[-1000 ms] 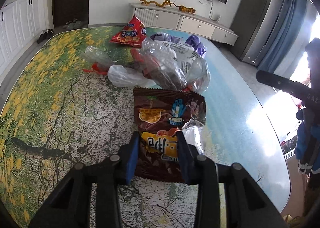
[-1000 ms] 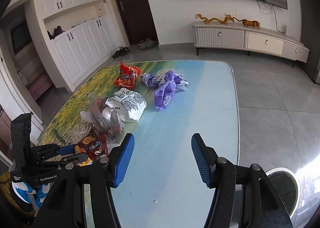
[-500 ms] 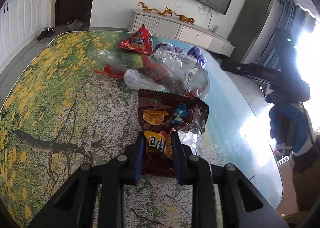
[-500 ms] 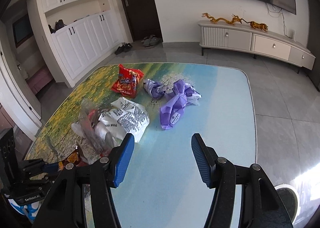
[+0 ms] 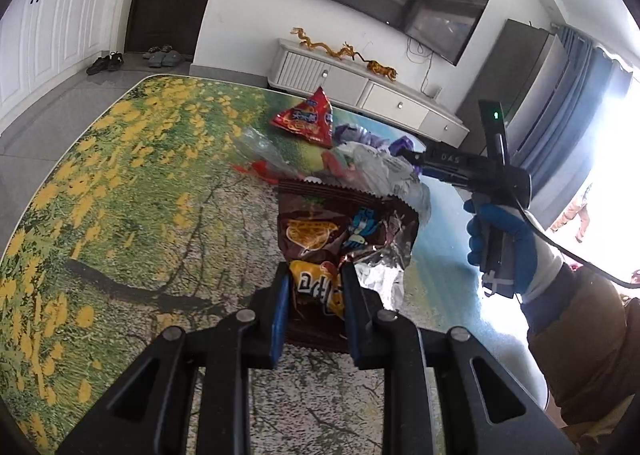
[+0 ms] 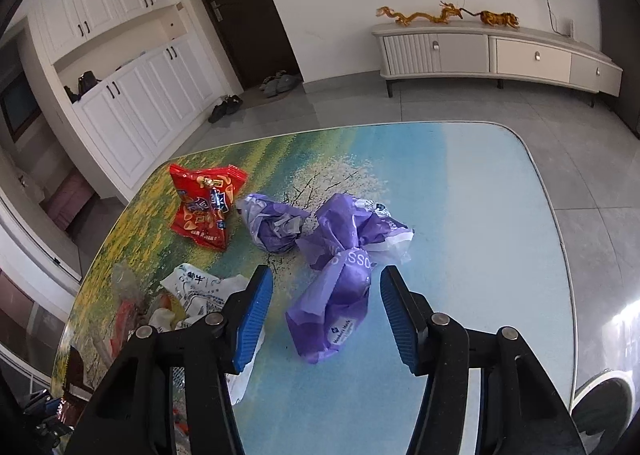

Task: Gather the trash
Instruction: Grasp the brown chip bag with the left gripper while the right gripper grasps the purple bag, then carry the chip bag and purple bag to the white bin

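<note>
My left gripper (image 5: 314, 295) is shut on the near end of a brown snack wrapper (image 5: 344, 227) and holds it lifted off the printed table (image 5: 120, 195). Behind it lie a red chip bag (image 5: 306, 121) and crumpled clear and white plastic (image 5: 380, 171). My right gripper (image 6: 326, 309) is open, its fingers on either side of a long purple wrapper (image 6: 340, 295) on the table. A crumpled purple ball (image 6: 276, 227), the red chip bag (image 6: 204, 207) and a white printed bag (image 6: 200, 291) lie beyond and to the left.
The right hand-held gripper (image 5: 472, 171) shows in the left wrist view over the table's right side. The table's blue half (image 6: 460, 195) reaches a rounded far edge. A white TV cabinet (image 6: 492, 51) stands behind on the grey floor.
My left gripper closed on the brown wrapper and lifted it. My right gripper moved forward over the table until the purple wrapper sits between its open fingers.
</note>
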`<state>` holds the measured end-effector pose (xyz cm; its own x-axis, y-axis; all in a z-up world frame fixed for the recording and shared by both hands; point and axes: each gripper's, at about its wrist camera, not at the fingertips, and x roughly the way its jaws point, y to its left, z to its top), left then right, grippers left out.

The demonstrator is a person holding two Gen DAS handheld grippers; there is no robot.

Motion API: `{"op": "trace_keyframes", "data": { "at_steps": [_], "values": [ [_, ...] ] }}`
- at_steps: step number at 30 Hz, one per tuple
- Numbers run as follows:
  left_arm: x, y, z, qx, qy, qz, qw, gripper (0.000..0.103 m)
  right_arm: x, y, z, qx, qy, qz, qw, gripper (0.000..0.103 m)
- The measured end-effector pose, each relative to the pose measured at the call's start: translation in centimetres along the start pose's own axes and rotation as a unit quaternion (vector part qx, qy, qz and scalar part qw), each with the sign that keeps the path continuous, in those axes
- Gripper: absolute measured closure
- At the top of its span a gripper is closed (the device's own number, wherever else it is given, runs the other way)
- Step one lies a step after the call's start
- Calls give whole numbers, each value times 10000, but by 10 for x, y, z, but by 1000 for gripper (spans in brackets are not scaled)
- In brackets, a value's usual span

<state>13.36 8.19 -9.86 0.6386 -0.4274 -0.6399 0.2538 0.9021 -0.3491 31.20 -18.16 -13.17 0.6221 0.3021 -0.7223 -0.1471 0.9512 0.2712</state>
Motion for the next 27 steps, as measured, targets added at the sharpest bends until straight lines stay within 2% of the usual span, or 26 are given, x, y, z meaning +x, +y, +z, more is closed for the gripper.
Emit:
{"op": "trace_keyframes", "data": {
  "at_steps": [1, 2, 7, 11, 19, 27],
  "values": [
    [-1, 2, 0, -18, -21, 17, 10000, 81, 1, -1, 0, 20, 5, -34, 10000, 73],
    [-3, 3, 0, -46, -39, 28, 10000, 81, 0, -3, -1, 51, 10, -65, 10000, 79],
    [-16, 7, -1, -149, -154, 12, 9998, 81, -20, -1, -14, 6, -40, -56, 10000, 83],
    [-33, 2, -2, -155, -312, -17, 9994, 81, -55, 4, -29, -121, -125, -52, 9998, 85],
    [-80, -25, -9, 3, -696, -88, 9975, 81, -151, 18, -63, -369, -512, 71, 9980, 85],
    [-113, -54, -15, 177, -899, -401, 9950, 81, -238, 24, -106, -400, -941, -23, 9948, 85]
  ]
}}
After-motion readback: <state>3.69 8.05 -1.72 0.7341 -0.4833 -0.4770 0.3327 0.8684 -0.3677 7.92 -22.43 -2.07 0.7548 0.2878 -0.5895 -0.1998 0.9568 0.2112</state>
